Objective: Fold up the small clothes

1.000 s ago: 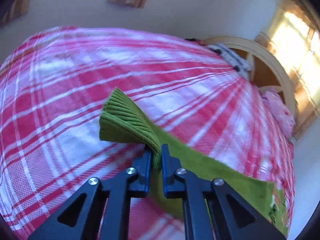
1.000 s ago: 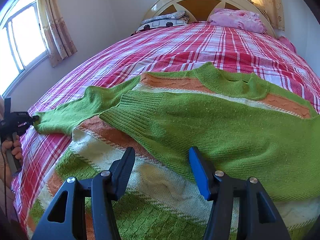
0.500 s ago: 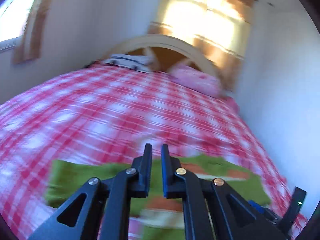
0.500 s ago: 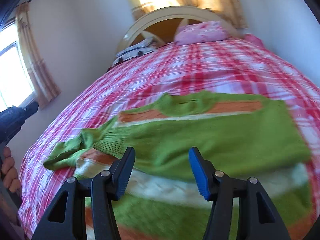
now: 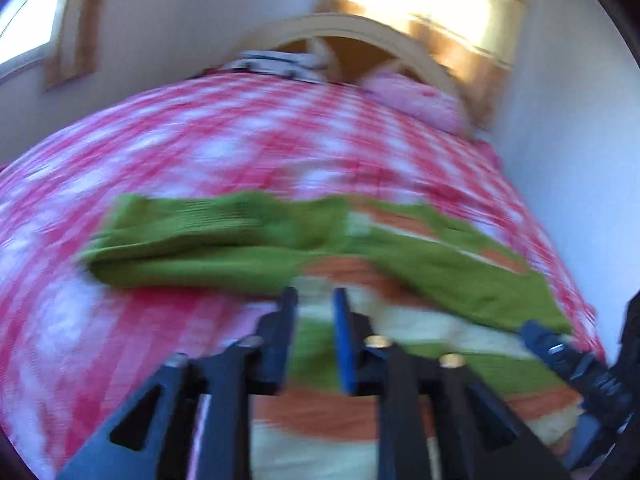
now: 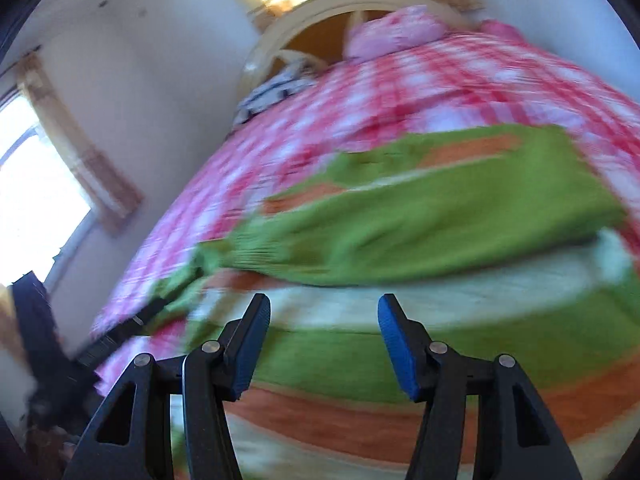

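A green sweater (image 5: 400, 264) with orange and cream stripes lies flat on the pink plaid bed (image 5: 200, 152). Its left sleeve (image 5: 192, 248) is folded in a loose heap at the left side of the body. My left gripper (image 5: 314, 300) hovers over the sweater's lower left part; its jaws are opening and nothing is between them. In the right wrist view the sweater (image 6: 420, 216) has one sleeve folded across the chest. My right gripper (image 6: 322, 312) stands open above the striped lower body, holding nothing. The right gripper's tip (image 5: 536, 330) shows in the left wrist view.
A cream arched headboard (image 5: 360, 30) stands at the far end with a pink pillow (image 5: 416, 98) and a grey patterned cloth (image 5: 276, 62). Walls close in on the right, and curtained windows (image 6: 36, 200) lie to the left and behind the headboard.
My left gripper let go of the sleeve cuff, which now lies folded at the sweater's left side, and swung over the sweater with its jaws parting. My right gripper rose a little and rolled.
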Tool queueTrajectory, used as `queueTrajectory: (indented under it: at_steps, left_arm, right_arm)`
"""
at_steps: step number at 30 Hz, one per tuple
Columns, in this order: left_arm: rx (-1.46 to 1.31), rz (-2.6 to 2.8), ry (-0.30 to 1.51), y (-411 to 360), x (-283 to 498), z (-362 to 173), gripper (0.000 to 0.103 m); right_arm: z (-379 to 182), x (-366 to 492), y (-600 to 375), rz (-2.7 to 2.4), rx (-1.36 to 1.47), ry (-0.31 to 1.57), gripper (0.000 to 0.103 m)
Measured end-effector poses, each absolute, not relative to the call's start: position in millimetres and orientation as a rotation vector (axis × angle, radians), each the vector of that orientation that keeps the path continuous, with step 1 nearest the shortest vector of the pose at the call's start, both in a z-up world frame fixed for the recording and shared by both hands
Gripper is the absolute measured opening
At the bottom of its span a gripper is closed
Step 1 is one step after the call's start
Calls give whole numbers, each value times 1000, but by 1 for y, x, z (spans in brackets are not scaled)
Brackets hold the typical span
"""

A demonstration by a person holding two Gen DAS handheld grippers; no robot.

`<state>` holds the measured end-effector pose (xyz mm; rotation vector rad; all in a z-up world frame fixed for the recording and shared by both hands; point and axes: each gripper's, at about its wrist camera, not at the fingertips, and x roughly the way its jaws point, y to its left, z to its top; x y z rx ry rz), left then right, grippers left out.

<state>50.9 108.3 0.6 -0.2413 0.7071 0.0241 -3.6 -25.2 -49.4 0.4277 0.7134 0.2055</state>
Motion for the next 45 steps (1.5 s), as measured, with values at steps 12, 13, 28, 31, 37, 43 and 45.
queueTrajectory:
  at_steps: [12, 13, 28, 31, 37, 43, 45]
  left_arm:
    - [-299, 417, 724, 231, 33, -56, 60]
    - [-302, 414, 739, 230, 32, -63, 60]
    - [-268, 353, 723, 221, 36, -65, 91]
    - [-266, 355, 724, 221, 36, -65, 92]
    - [-264, 356, 726, 221, 37, -66, 92]
    - [-241, 369, 736, 218, 39, -67, 92]
    - [-233, 375, 740, 218, 40, -67, 92]
  right_arm:
    - [-64, 124, 163, 452, 350, 872, 57]
    - [-69, 131, 168, 438, 339, 883, 57]
    - [-87, 161, 233, 394, 56, 896, 13]
    - [-54, 150, 232, 399, 13, 811, 12]
    - [34, 129, 197, 393, -33, 633, 12]
    - [107, 91, 121, 298, -81, 483, 5]
    - [118, 82, 95, 252, -100, 465, 5]
